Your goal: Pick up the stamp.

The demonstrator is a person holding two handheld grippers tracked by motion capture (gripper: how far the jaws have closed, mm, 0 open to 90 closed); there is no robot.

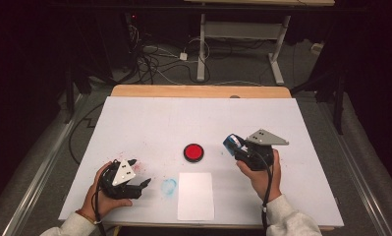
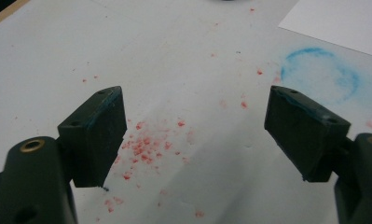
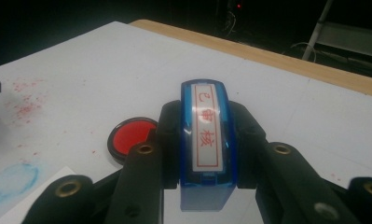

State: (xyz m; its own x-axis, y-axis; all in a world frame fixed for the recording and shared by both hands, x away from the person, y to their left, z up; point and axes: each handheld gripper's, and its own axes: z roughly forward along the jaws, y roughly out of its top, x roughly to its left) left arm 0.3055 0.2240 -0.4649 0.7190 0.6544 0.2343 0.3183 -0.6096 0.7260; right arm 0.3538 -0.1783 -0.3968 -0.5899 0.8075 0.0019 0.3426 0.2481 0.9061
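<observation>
The right claw grips the blue stamp above the table — the red ink pad lies just to its left, nearer than the white paper. The left claw stands open, empty.

Stamp base cut off; ink pad partly hidden

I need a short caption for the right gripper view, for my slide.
Right gripper clamps a blue stamp above the white table, red ink pad beyond.

Blue smudge, red specks
</observation>
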